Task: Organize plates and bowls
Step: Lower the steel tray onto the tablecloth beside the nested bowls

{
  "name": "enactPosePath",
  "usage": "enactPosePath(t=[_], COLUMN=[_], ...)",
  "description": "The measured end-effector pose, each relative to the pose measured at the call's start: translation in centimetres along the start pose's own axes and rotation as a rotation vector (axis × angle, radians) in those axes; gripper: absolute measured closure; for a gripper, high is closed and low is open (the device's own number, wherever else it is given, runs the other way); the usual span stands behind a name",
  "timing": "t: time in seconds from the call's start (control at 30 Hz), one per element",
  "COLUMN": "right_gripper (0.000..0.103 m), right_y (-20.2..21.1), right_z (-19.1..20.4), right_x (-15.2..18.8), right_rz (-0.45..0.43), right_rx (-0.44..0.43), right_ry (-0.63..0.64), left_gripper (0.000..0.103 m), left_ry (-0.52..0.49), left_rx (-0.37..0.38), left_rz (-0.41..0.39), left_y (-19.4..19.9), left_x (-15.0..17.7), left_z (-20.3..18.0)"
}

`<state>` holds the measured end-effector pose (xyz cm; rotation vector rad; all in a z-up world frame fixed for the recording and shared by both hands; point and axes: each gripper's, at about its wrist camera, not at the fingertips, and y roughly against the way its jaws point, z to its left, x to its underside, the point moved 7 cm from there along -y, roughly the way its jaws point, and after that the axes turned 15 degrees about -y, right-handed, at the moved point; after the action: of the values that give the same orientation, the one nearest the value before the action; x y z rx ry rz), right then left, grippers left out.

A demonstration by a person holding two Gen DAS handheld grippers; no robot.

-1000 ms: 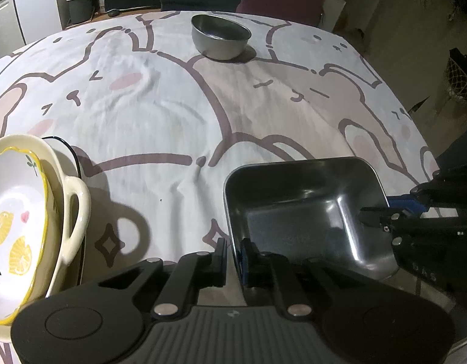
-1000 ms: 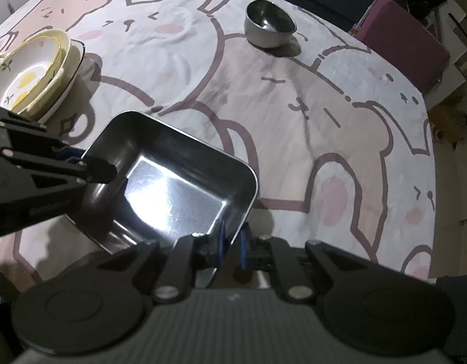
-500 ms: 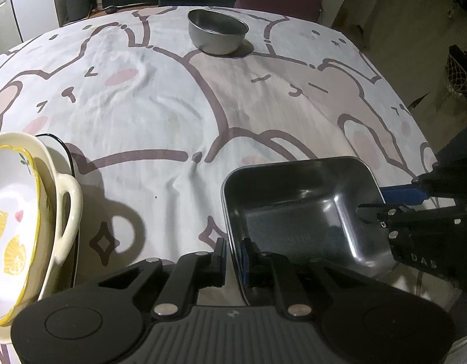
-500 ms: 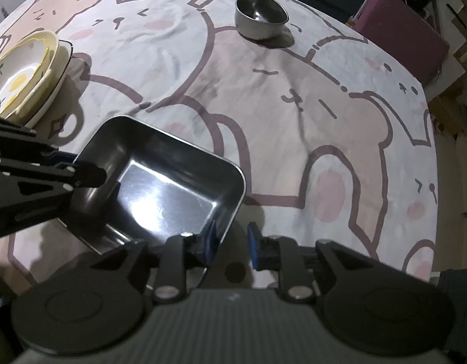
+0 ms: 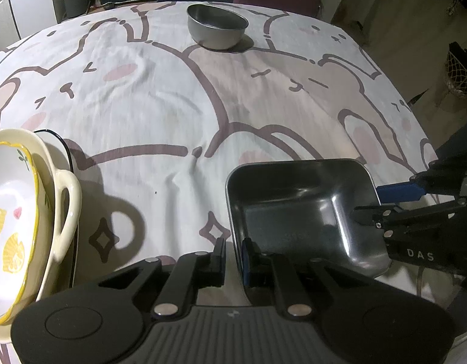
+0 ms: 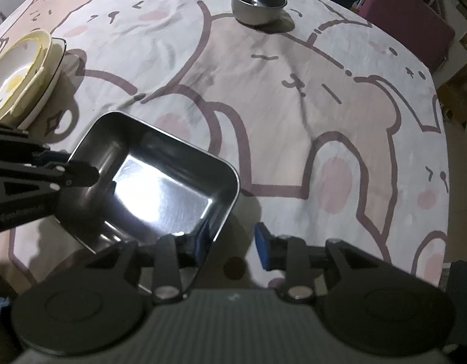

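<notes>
At the far left of the table sits a stack of ceramic dishes (image 5: 18, 221): a lemon-painted plate nested in a cream dish with a loop handle, over a dark-rimmed plate. These look heavy, stiff and breakable, so any lift probably wants a firm hold on the rim or the handle, and a gentle setting-down.

Next comes the bear-print tablecloth (image 5: 160, 97), soft and creased, which may drag under anything slid across it.

Near the front edge, right of centre, lies the rectangular steel tray (image 5: 297, 209), shallow, thin-walled and glossy. It seems light and rigid but slippery; the rolled rim is the only sensible place to pinch it, and a grip on one wall alone would likely let it tip. The left gripper (image 5: 233, 261) is clamped narrow on the tray's near-left wall, one finger inside and one outside. The right gripper (image 6: 228, 244) has just been opening: its jaws now stand apart astride the tray's corner, the left finger down inside the wall, the blue-padded right one clear of the metal, so that side appears released.

Well beyond, at the far side of the cloth, stands the round steel bowl (image 5: 216, 25), upright and alone, probably light and easy to take by its lip.
</notes>
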<state>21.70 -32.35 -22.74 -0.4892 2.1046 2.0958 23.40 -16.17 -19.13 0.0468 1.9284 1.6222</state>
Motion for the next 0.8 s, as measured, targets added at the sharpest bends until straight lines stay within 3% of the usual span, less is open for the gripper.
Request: enactPosePath(t=[0.23,0.67,0.8], right_gripper=[0.060,0.060,0.059], right_y=[-0.2,-0.1,0.4], right_z=[-0.2,-0.2,-0.2], right_x=[0.0,0.2,0.4], right_rz=[0.000,0.003,-0.009], right_rx=[0.005,0.000,-0.013], right_ry=[-0.009,0.000,-0.001], left_gripper=[0.088,0.088,0.078], left_ry=[0.004,-0.002,-0.030], left_rx=[0.005,0.018,0.007], left_rz=[0.004,0.000,-0.013], left_y=[0.0,0.6,1.0], left_x=[0.1,0.4,0.1], left_z=[0.0,-0.1,-0.3])
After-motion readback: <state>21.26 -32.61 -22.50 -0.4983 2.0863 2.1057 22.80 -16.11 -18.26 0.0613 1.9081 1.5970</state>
